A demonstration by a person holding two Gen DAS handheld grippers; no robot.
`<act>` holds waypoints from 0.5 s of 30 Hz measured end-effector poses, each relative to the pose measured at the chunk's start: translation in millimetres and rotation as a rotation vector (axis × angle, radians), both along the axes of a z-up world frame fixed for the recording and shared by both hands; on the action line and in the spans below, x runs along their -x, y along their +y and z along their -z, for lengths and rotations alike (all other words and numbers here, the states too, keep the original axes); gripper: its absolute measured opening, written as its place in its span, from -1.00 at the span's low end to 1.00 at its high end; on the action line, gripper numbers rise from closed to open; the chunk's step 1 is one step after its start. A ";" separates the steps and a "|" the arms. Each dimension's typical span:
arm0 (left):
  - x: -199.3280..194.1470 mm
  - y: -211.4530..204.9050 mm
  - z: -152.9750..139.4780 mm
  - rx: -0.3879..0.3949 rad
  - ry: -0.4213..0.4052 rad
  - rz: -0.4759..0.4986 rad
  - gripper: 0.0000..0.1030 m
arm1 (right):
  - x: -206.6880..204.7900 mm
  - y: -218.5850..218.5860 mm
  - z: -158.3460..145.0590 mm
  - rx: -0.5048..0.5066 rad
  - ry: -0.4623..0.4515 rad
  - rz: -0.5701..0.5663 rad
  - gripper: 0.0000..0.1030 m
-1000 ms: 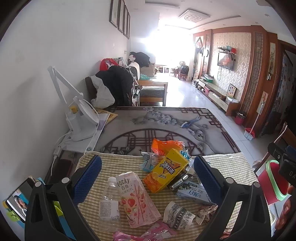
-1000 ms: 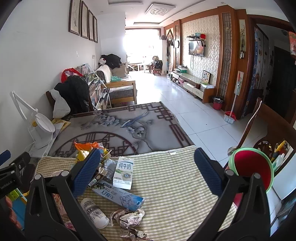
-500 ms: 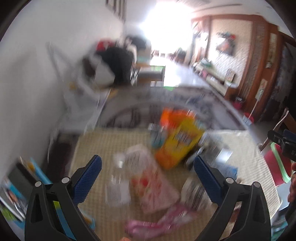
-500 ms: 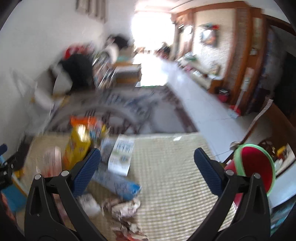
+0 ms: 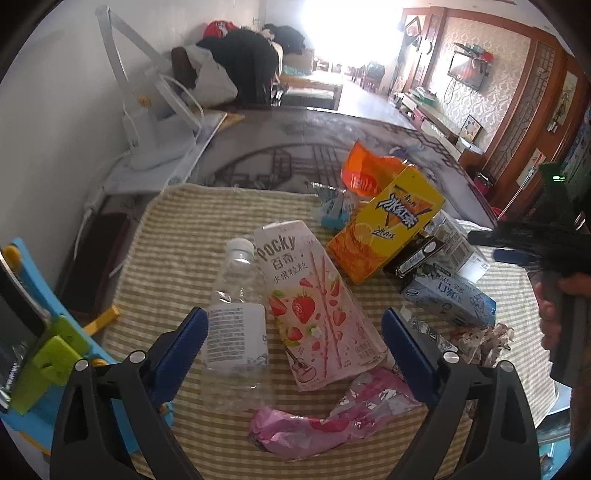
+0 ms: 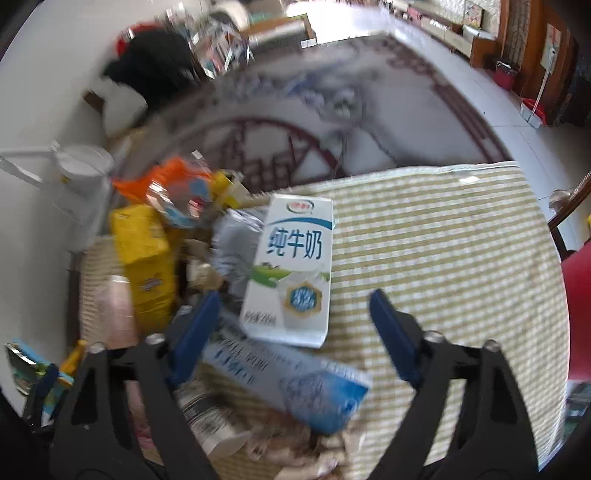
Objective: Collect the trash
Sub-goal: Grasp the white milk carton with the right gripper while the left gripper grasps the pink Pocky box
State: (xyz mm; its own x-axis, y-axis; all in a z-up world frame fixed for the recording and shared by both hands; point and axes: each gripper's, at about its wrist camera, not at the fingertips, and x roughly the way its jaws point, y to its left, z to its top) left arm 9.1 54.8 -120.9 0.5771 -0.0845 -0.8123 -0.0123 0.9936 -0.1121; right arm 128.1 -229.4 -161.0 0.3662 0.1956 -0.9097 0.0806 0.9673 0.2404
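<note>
Checked cloth (image 5: 177, 236) carries trash heap. Pocky box (image 5: 314, 302) beside clear bottle (image 5: 236, 314), both between left gripper (image 5: 295, 339) jaws, wide, closing, untouched. Milk carton (image 6: 291, 266) between right gripper (image 6: 295, 325) jaws (closing, not yet pressing); blue carton (image 6: 295, 384) under it.

A long living room washed in glare from a bright far window (image 5: 347, 26) — white wall (image 5: 48, 122) on one side, patterned wallpaper (image 5: 506, 66) with dark wood trim opposite, a mounted television (image 5: 467, 72), pale tiled floor (image 6: 532, 147), and a grey patterned table (image 5: 280, 147).
</note>
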 end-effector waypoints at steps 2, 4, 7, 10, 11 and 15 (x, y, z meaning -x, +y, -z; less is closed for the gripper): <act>-6.3 -1.7 5.2 0.005 0.019 0.002 0.64 | -7.4 4.0 11.6 0.001 0.028 -0.012 0.10; -14.4 -2.8 12.0 0.013 0.044 0.000 0.64 | -12.3 9.9 21.2 0.018 0.056 -0.034 0.04; -28.8 -3.8 20.3 0.038 0.073 -0.004 0.63 | -12.5 13.0 21.2 0.017 0.039 -0.058 0.02; -46.3 -7.0 29.7 0.079 0.108 -0.001 0.57 | 0.6 10.5 1.0 0.007 -0.028 -0.075 0.01; -53.4 -10.7 34.4 0.094 0.125 0.007 0.57 | 3.3 6.9 -5.1 0.005 -0.046 -0.079 0.01; -70.3 -25.1 52.0 0.081 0.171 0.024 0.56 | 26.1 2.5 -29.2 0.022 -0.115 -0.101 0.01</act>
